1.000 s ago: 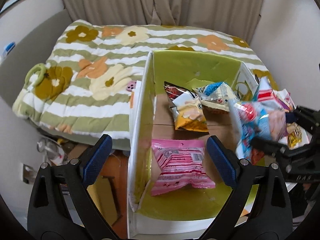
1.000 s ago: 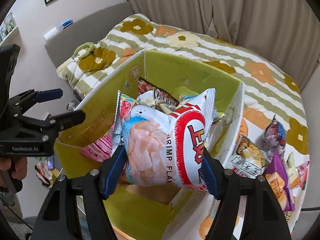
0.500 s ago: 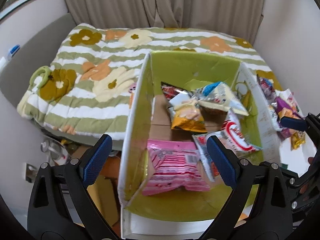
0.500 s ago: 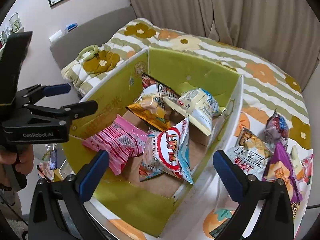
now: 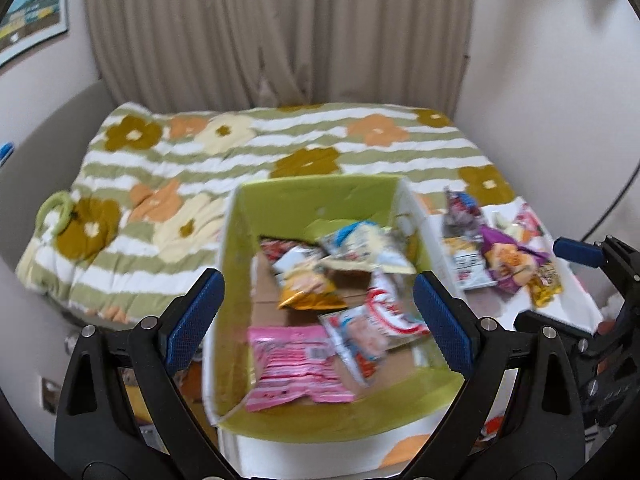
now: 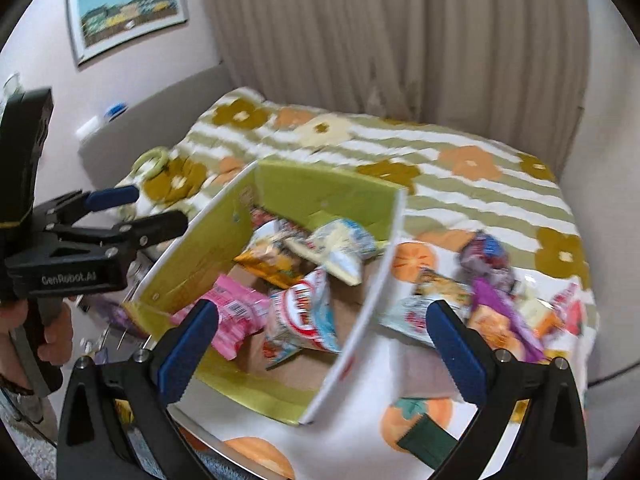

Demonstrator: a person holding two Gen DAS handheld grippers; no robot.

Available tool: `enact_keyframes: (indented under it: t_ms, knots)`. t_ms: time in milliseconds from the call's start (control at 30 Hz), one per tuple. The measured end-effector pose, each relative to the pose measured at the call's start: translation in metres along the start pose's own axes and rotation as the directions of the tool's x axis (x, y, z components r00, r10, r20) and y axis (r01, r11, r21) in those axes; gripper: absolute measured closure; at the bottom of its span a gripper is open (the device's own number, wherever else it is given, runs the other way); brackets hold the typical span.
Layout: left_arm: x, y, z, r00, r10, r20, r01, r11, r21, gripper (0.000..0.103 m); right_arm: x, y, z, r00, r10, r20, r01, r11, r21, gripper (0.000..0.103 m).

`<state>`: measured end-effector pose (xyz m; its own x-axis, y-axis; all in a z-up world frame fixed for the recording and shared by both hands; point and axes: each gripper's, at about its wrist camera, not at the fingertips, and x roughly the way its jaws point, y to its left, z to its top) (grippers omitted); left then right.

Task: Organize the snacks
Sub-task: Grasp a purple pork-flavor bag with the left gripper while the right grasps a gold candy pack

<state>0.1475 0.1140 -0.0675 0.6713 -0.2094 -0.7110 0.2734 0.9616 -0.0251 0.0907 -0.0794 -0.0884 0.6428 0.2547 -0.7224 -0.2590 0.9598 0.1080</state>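
Two hand-held grippers face an open cardboard box with green inner walls that stands against a bed covered by a green-and-white striped, flower-patterned quilt. Left gripper: blue-padded fingers spread wide apart, empty, framing the box from its near side. Between and just beyond these fingers lies a pink striped snack packet on the box floor; beside it, toward the right finger, a red, white and blue shrimp-flake bag. Farther in, a yellow-orange crinkled packet and a pale blue-and-white bag rest near the far wall. Right gripper: fingers likewise wide apart and holding nothing, the left one over the box's near corner, the right one over the white cloth printed with orange fruit. Beyond the right finger, outside the box, loose snacks lie in a pile, among them a purple packet and a white packet with red print. Both views are blurred; packet lettering is unreadable.
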Motion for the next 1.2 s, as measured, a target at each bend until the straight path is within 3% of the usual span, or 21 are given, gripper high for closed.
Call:
enact_keyframes:
  t_ms: [233, 500, 833, 1200]
  knots:
    - [-0.009, -0.055, 0.014, 0.992, -0.113, 0.047, 0.110, 0.992, 0.069, 0.008, -0.058, -0.045, -0.008, 0.977, -0.205, 0.066, 0.196, 0.973, 0.119, 0.000]
    - [0.004, -0.146, 0.019, 0.979, -0.200, 0.050, 0.191, 0.971, 0.147, 0.008, -0.100, -0.121, -0.028, 0.936, -0.340, 0.086, 0.315, 0.923, 0.221, 0.000]
    - [0.071, -0.246, 0.003, 0.964, -0.256, -0.064, 0.263, 0.954, 0.145, 0.008, -0.090, -0.217, -0.064, 0.951, -0.310, -0.002, 0.299, 0.914, 0.273, 0.000]
    - [0.146, -0.282, -0.027, 0.965, -0.215, -0.150, 0.235, 0.964, 0.124, 0.008, -0.028, -0.271, -0.100, 0.977, -0.188, -0.104, 0.210, 0.940, 0.269, 0.000]
